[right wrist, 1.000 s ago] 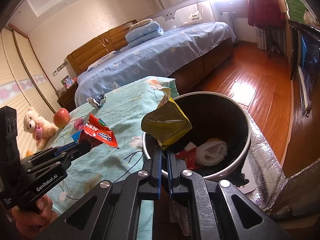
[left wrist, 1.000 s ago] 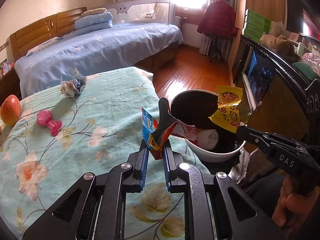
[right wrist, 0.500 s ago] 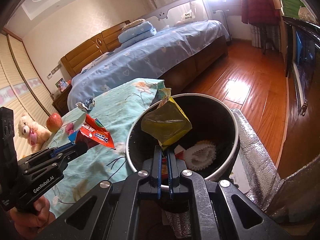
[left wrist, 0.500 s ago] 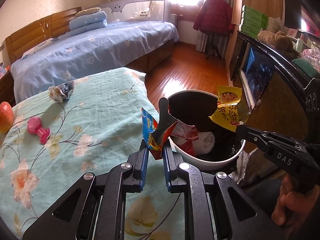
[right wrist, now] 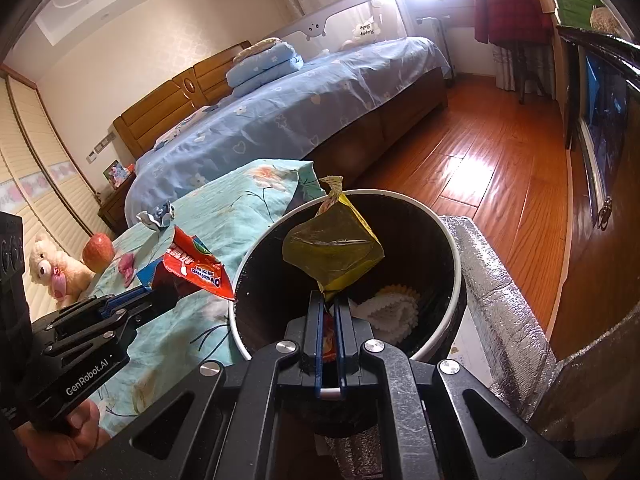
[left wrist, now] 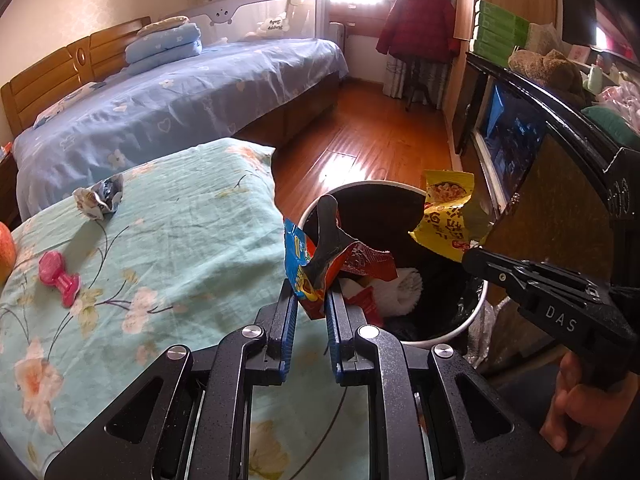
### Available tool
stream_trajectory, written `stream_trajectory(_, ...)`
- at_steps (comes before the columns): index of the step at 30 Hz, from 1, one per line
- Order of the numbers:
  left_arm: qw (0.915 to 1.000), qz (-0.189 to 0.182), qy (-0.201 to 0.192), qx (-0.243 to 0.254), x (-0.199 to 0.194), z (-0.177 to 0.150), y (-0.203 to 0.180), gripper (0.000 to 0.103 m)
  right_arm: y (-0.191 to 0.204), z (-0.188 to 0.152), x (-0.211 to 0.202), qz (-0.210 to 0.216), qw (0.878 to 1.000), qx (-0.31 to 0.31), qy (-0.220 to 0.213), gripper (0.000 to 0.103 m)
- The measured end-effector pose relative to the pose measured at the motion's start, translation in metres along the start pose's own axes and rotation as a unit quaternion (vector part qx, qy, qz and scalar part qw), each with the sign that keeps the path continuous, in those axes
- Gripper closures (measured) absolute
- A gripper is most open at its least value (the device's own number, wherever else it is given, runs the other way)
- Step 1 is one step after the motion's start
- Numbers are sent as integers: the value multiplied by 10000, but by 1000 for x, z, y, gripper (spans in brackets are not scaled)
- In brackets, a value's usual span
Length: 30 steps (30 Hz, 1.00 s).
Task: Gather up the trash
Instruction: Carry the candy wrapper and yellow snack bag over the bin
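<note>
1. Bedroom; floral quilt (left wrist: 168, 248) left, trash bin (left wrist: 476, 312) right.
2. Left gripper (left wrist: 310, 304) pinches red-blue wrapper (left wrist: 308, 276) at bin's near rim, for dropping.
3. Right gripper (right wrist: 329, 308) pinches yellow packet (right wrist: 332, 252) over bin.
4. Crumpled wrapper (left wrist: 99, 200) uncollected, far on quilt.

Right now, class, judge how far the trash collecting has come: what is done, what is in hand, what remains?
Done: the bin already holds a white crumpled item and a red wrapper. In hand: the right gripper pinches a yellow packet above the bin, and the left gripper grips a red-and-blue wrapper at the rim. Left: a crumpled silver wrapper lies on the floral cover.
</note>
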State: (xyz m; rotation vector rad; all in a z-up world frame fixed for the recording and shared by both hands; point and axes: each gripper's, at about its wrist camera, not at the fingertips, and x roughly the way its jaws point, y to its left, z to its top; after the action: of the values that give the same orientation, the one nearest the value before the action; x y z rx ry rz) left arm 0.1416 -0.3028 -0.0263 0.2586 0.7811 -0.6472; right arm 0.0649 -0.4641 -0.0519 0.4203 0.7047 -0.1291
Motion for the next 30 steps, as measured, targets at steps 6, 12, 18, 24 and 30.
stream_trajectory(6,10000,-7,7,53,3,4,-7,90,-4,5,2,-24,10000,14,3,98)
stream_trajectory(12,10000,2,43,58,9,7,-10,90,-6,5,3,-64,10000,16,22,98)
stream_trajectory(18,9999,24,66,82,13,9,-12,90,-9,8,6,-78,10000,25,54,98)
stream_trajectory(24,9999,14,100,64,17,12,-14,90,-12,10,9,-104,9999,54,82,98)
stream_trajectory(30,9999,-12,146,63,21,12,-16,90,-15,10,11,-117,9998,89,105,98)
